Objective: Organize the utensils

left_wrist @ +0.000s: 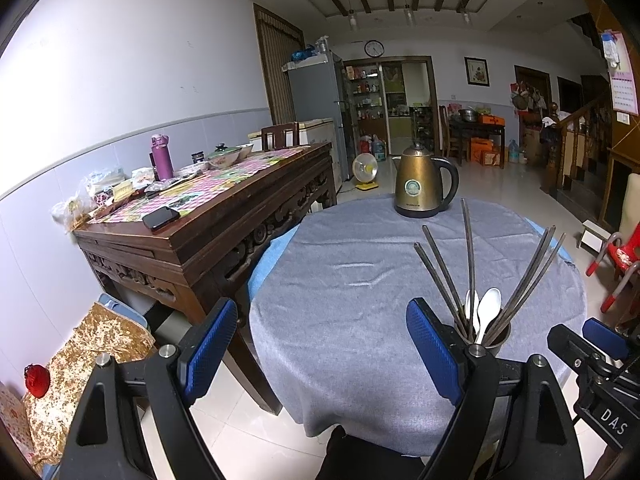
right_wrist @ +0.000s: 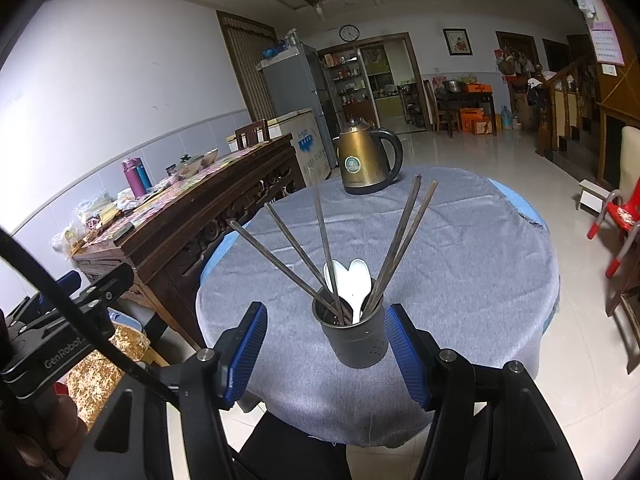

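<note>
Low in the frame, the right gripper [right_wrist: 326,350] is spread, unclenched, beside the holder [right_wrist: 354,338]; the chopsticks [right_wrist: 400,240] are best pinched singly. The left gripper [left_wrist: 322,350] is released, empty.

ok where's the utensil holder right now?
The utensil holder stands upright on the grey tablecloth near the table's front edge, centred in the right wrist view just ahead of the open right gripper, kettle behind it.
</note>
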Tool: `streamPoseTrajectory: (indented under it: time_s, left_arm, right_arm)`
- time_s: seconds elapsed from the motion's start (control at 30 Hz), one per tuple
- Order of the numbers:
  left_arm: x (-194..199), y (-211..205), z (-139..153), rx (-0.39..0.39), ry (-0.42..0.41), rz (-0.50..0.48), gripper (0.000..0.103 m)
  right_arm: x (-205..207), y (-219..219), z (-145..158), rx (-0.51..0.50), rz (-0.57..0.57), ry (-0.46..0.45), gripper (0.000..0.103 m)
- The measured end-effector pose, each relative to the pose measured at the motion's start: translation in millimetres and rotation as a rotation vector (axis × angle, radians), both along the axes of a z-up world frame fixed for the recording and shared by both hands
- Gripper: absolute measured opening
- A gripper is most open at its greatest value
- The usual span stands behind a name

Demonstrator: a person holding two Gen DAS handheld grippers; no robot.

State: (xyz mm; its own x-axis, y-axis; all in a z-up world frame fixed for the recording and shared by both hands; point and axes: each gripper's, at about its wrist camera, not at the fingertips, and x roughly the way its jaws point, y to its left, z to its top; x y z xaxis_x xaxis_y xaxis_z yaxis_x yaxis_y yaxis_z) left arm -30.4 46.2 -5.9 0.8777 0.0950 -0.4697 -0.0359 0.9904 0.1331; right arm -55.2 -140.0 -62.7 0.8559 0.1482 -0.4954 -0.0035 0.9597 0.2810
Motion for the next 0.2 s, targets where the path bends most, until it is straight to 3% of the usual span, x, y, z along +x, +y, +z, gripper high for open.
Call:
streamPoseTrajectory:
  time_s: [0.2]
  left_arm:
    - [21.7,-2.2,-11.5,-0.039,0.038,-0.026,0.087]
  right_arm:
    - [8.3,-8.4,-9.4,0.003,-0.011,0.026,0.065]
